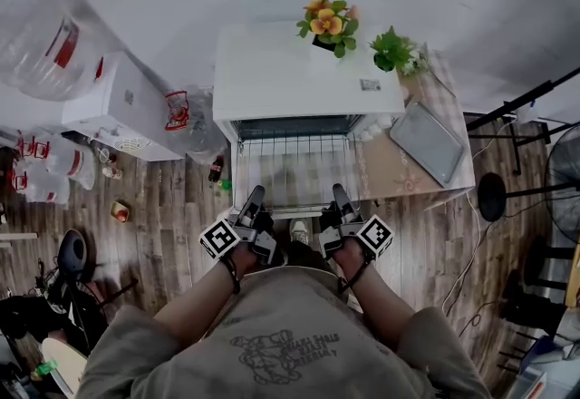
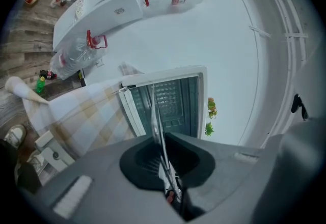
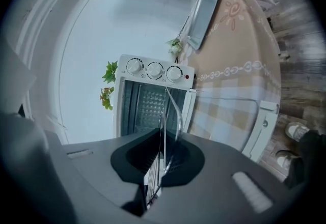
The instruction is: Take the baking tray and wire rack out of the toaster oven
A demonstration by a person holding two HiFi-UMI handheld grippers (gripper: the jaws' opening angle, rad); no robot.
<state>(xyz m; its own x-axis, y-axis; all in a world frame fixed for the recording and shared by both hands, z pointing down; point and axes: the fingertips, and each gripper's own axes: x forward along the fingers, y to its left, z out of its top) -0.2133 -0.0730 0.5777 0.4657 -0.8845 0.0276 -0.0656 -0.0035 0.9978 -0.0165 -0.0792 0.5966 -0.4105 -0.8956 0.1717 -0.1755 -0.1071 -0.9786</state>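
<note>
Nearest the person, the left gripper and the right gripper each clamp the near edge of the wire rack, which juts out in front of the toaster oven. The baking tray lies just right of the oven.

Cannot make out, from the head view, where the left gripper and right gripper meet the wire rack, with fingertips merging into its near rail. Shows only as thin wires, edge-on between closed jaws, in both gripper views, lower part sunk behind the gripper bodies. Cannot read the marks round the knobs: too small. Loses part of the water bottle at the left edge and of the fan at the right.
</note>
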